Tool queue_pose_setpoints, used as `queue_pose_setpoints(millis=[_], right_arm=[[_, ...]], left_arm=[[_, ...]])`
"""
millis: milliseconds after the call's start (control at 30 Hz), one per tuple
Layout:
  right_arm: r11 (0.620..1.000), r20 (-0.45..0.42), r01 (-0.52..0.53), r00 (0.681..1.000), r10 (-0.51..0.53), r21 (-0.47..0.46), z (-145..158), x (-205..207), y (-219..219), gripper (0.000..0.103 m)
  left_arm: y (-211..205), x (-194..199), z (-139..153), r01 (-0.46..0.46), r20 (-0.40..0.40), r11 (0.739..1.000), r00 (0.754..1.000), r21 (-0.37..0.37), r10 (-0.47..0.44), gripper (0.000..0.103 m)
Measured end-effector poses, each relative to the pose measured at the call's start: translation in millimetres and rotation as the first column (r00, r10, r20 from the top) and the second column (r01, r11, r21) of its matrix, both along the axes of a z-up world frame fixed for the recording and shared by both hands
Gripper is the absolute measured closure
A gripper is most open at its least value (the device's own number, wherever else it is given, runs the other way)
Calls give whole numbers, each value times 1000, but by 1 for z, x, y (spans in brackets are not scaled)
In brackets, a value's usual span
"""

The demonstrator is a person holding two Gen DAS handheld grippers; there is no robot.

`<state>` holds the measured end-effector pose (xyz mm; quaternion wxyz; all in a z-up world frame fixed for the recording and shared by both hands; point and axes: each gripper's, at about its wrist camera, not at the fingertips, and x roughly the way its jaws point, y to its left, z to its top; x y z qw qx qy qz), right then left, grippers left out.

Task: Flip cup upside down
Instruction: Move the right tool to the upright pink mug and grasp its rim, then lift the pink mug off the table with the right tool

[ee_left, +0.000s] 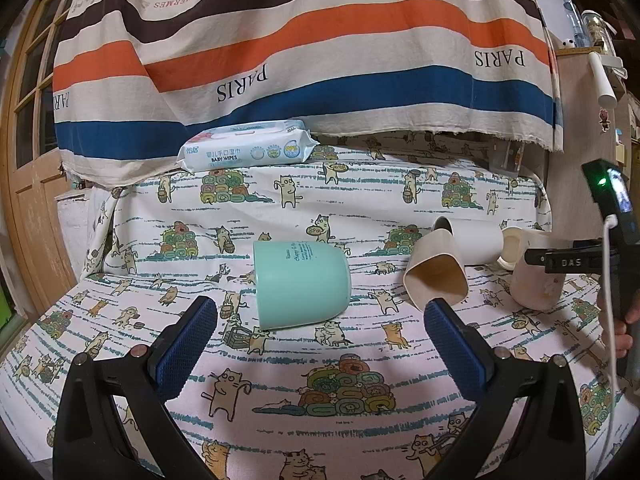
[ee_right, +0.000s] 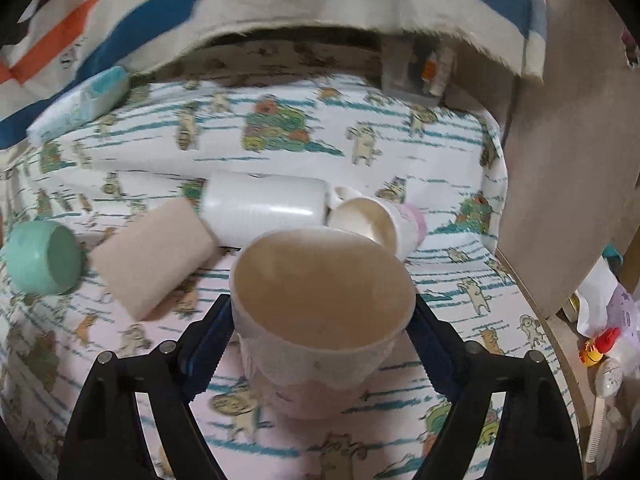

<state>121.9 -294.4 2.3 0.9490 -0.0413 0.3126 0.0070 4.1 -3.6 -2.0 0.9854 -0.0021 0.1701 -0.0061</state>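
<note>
right gripper [ee_right: 322, 320] clamped on cream cup [ee_right: 320, 300], mouth toward camera, above cat-print cloth [ee_right: 460, 280] | left gripper [ee_left: 320, 320] wide open, empty | beyond: mint cup [ee_left: 302, 284], beige square cup [ee_left: 436, 276], white tumbler [ee_left: 476, 244] lying on sides

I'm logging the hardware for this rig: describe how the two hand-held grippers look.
Left hand-held gripper: glossy black plastic arms with round silver rivets, ending in flat fingers faced with blue, grid-textured pads. Right hand-held gripper has the same build. From the left wrist view, its body carries white "DAS" lettering, a white cable and a green light.
</note>
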Motion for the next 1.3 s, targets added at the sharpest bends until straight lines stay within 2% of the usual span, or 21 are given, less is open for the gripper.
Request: queue_pose_setpoints(millis=[267,600,800,900,1000,1100,1300], right_arm=[[994,74,-112,991,111,18,18,-46,40,17],[973,70,-231,971,229,19,12,-84,85,17],[964,73,-266,962,264,21,8,-103,92,17],[952,11,-301,954,301,62,7,-106,91,17],[918,-101,-345,924,369,196,5,-99,84,17],[886,-149,-369,895,420,281,0,-93,81,17],[889,-149,-384,892,427,249,-6,-90,91,17]], left_arm=[[0,0,0,1,1,1000,1000,0,-1,0],[1,0,0,1,4,1000,1000,0,-1,0],[1,0,0,1,4,1000,1000,0,-1,0],[1,0,0,1,4,1000,1000,0,-1,0],[1,0,0,0,5,1000,1000,0,0,0],[1,-1,0,0,6,1000,1000,0,0,0],[1,-1,1,0,6,1000,1000,0,0,0]])
